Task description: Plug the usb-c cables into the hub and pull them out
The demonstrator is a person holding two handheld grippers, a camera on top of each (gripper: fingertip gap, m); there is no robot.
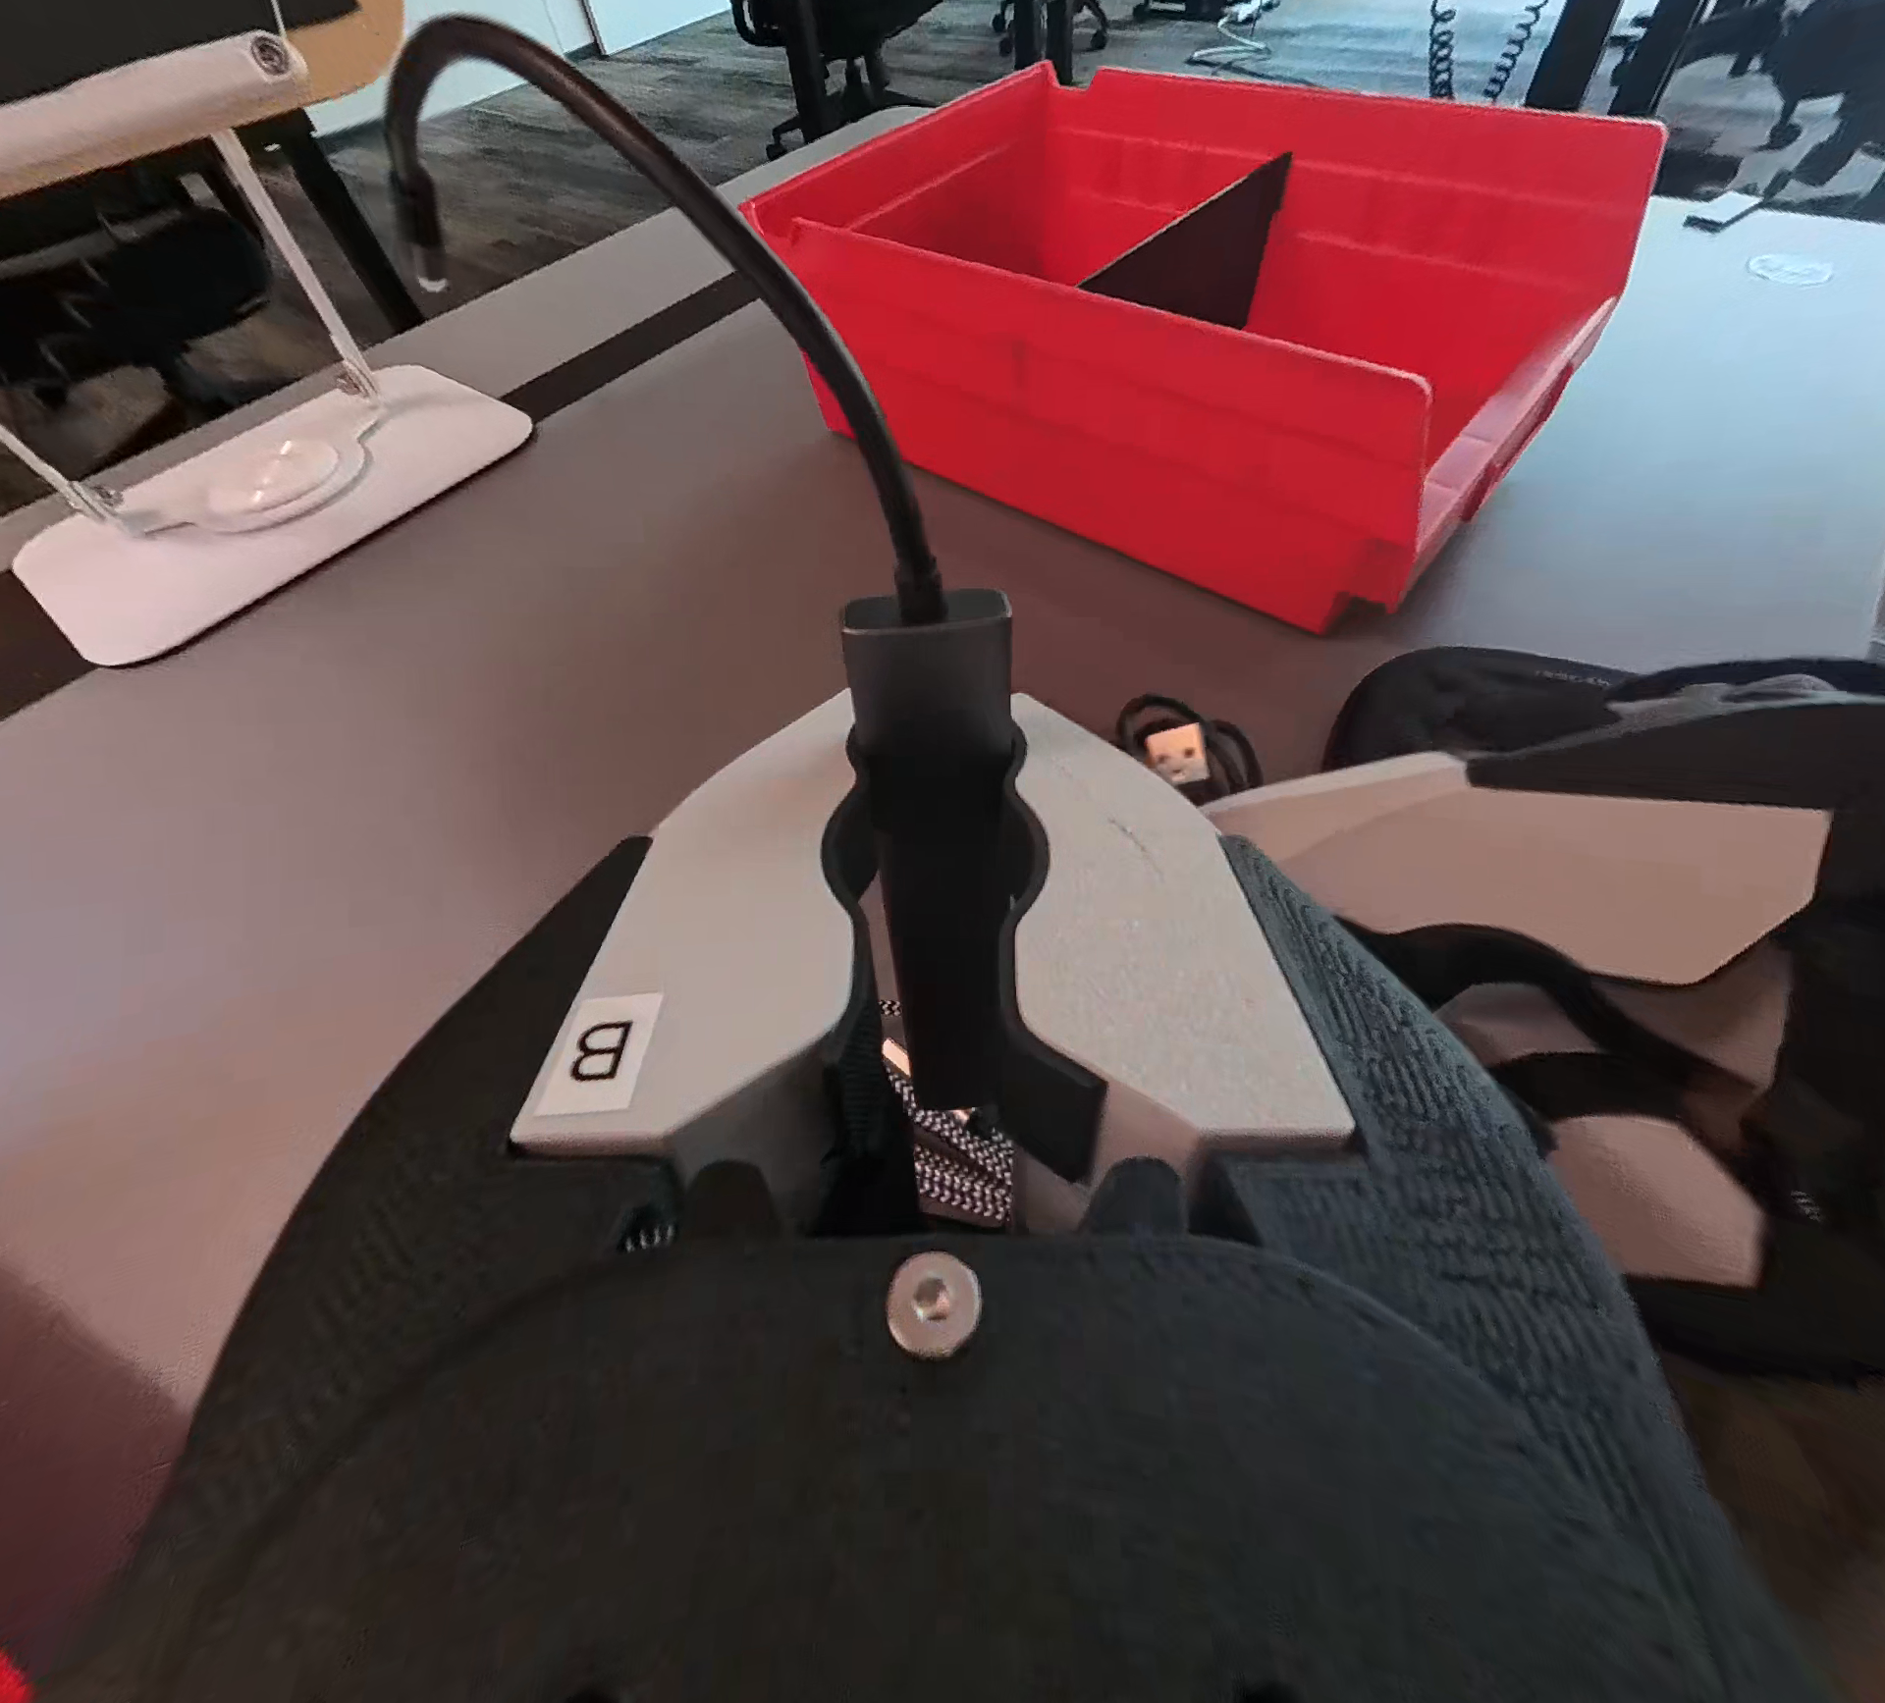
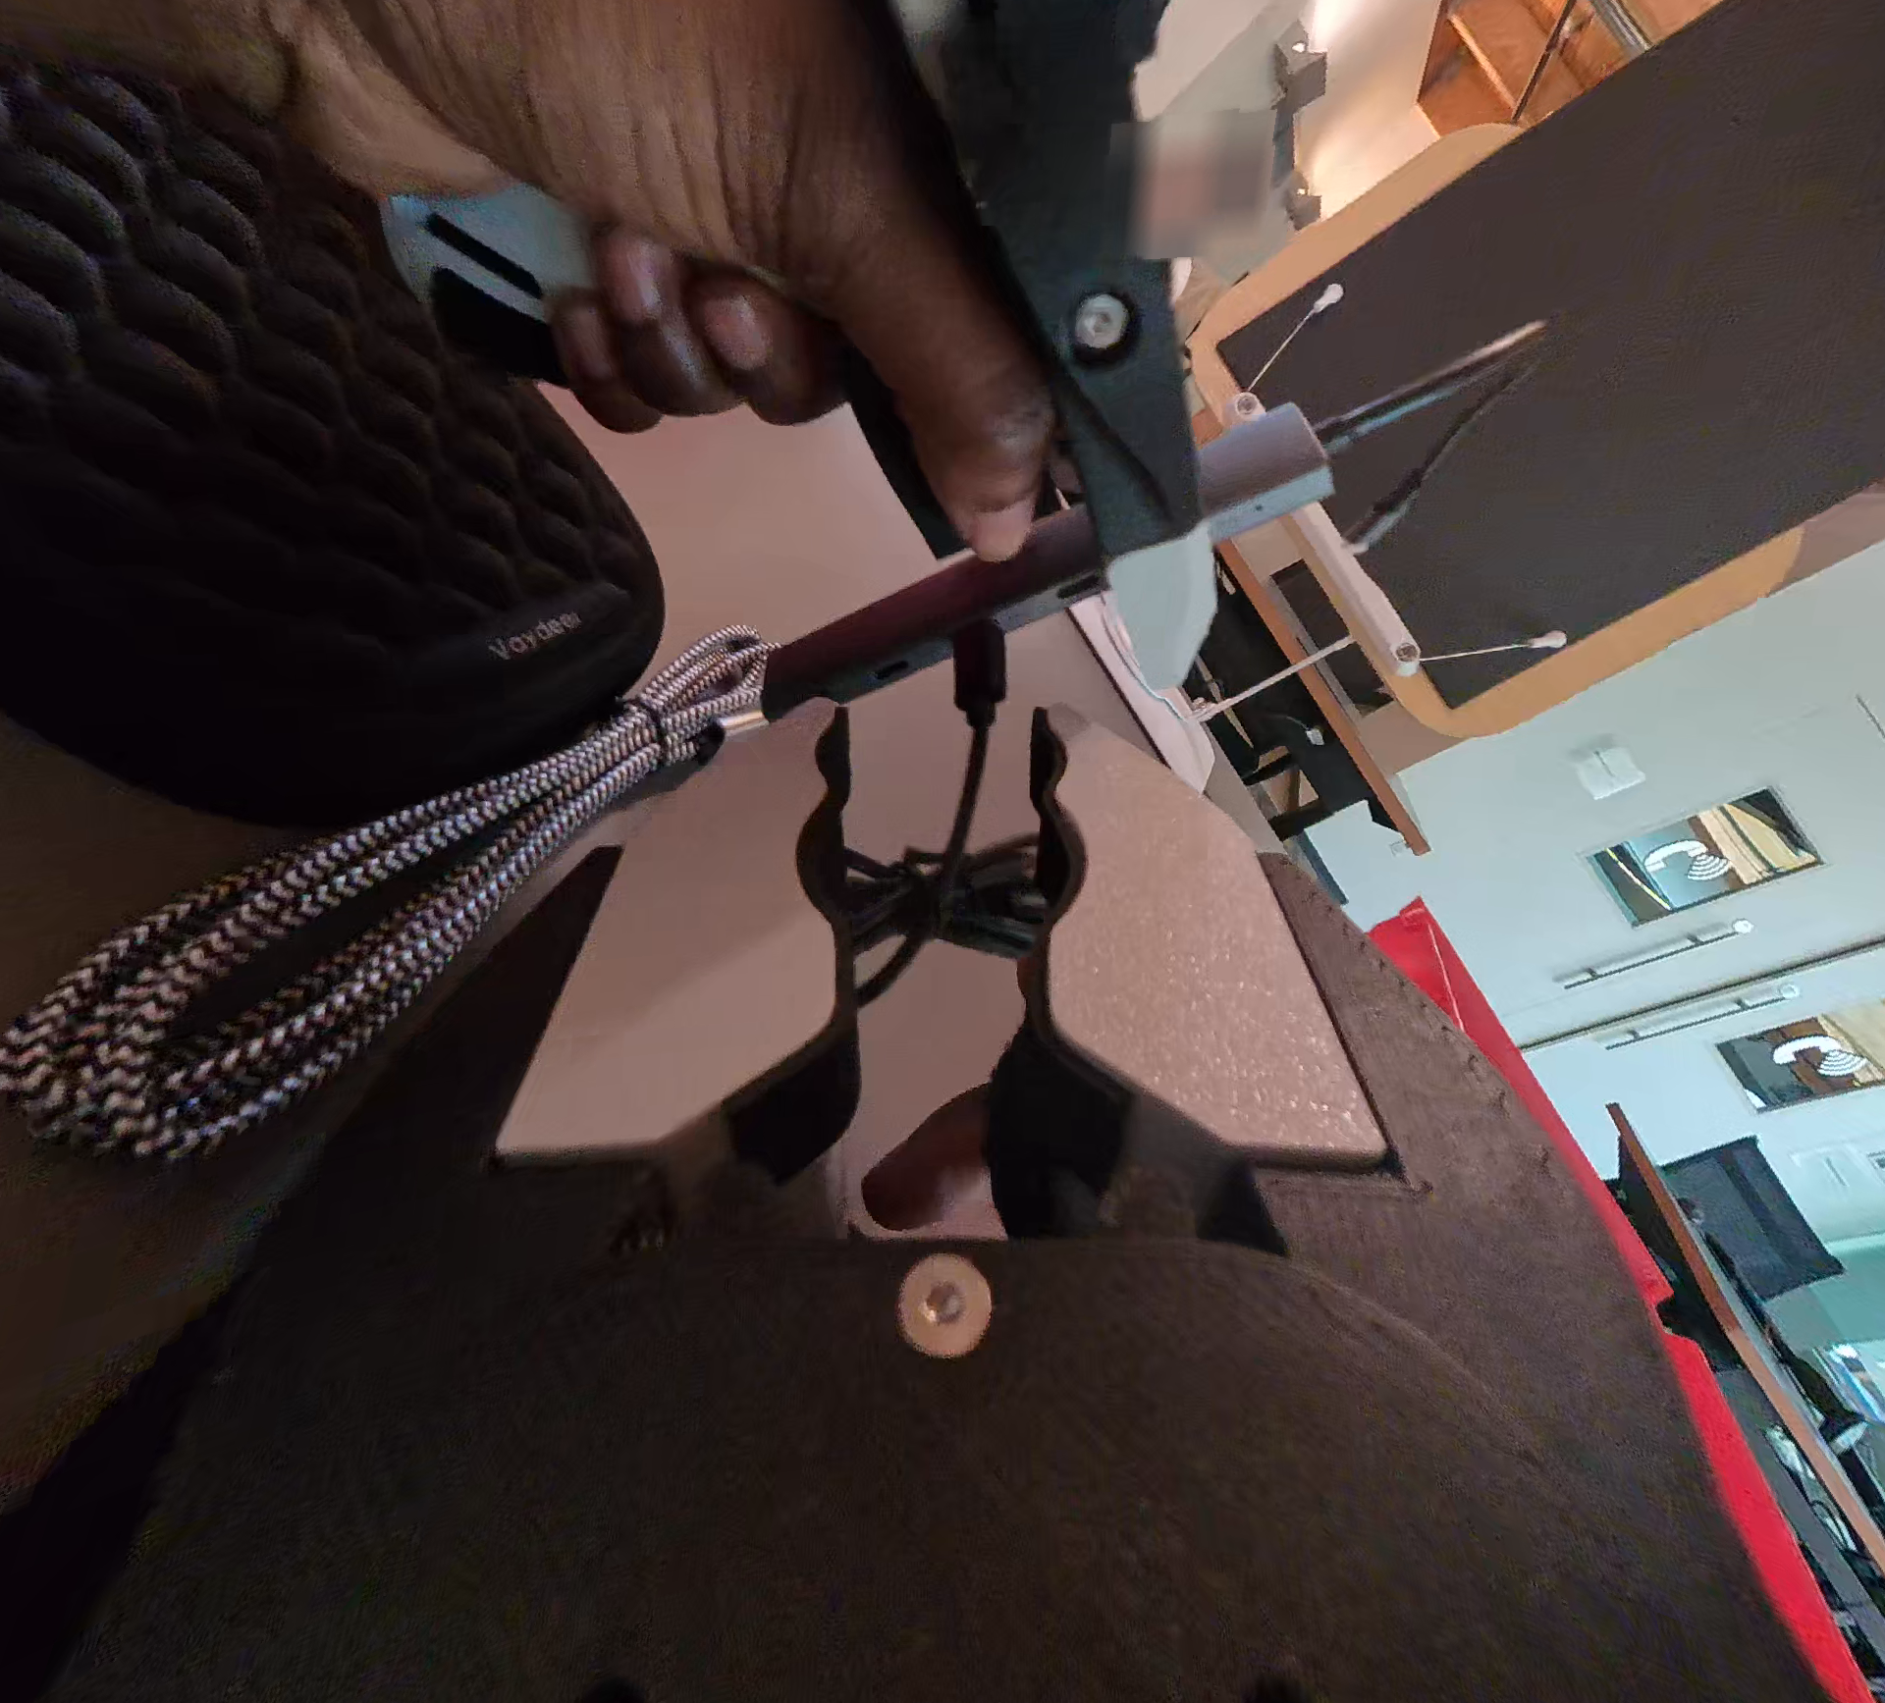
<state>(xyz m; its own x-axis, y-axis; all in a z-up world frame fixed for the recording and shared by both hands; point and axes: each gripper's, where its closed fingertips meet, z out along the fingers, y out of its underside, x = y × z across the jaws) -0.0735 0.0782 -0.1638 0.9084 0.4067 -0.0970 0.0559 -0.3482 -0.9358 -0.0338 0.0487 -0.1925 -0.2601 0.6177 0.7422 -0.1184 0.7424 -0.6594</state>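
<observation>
The left gripper [image 1: 933, 757] is clamped on the dark grey hub [image 1: 933, 685], which stands lengthwise between its two fingers, its far end poking out past the fingertips. From that far end the hub's own black lead [image 1: 714, 216] rises, arches over to the left and hangs with its metal plug [image 1: 428, 257] pointing down. Beyond the fingertips, ahead and to the right, a red bin [image 1: 1173, 369] with a black divider [image 1: 1204, 247] sits on the grey table [image 1: 408, 787]. Ahead and to the left stands a white stand base [image 1: 275, 512]. Just right of the fingertips a bundled black cable with a bare USB plug [image 1: 1173, 752] lies on the table, near a black pouch [image 1: 1448, 695].

The right gripper [image 2: 938, 736] has its jaws apart, nothing between them. Directly ahead of its fingertips, a black usb-c cable [image 2: 979, 665] is seated in a port on the side of the hub [image 2: 918, 614], and its cord drops back through the gap between the fingers to a loose coil [image 2: 949, 899] on the table below. A braided black-and-white cable [image 2: 306, 920] is bundled at the hub's near-left end, trailing away to the left of the left finger. A hand [image 2: 714, 226] grips the other tool above the hub, one fingertip touching the hub's top edge. The black pouch [image 2: 255, 481] lies far left of the fingers.
</observation>
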